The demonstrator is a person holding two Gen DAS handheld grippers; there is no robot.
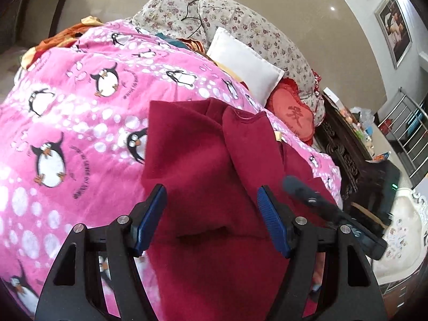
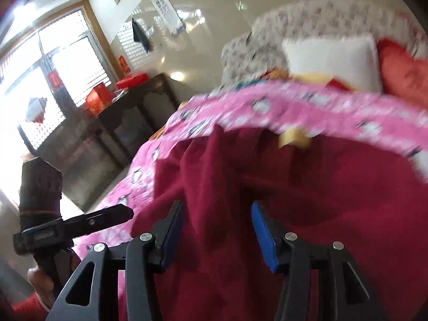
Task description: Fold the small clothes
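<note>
Both claws hang released over a dark red garment (image 1: 192, 160): left claw (image 1: 211, 208) spread wide, right claw (image 2: 216, 222) parted, neither's blue pads pressing cloth. It lies on the pink penguin blanket (image 1: 80, 107), long axis running away toward the white pillow (image 1: 246, 67), one sleeve (image 1: 248, 144) folded across it.

A home bedroom: bed (image 1: 67, 123) with pillows (image 1: 244, 64), framed photo (image 1: 394, 28).
</note>
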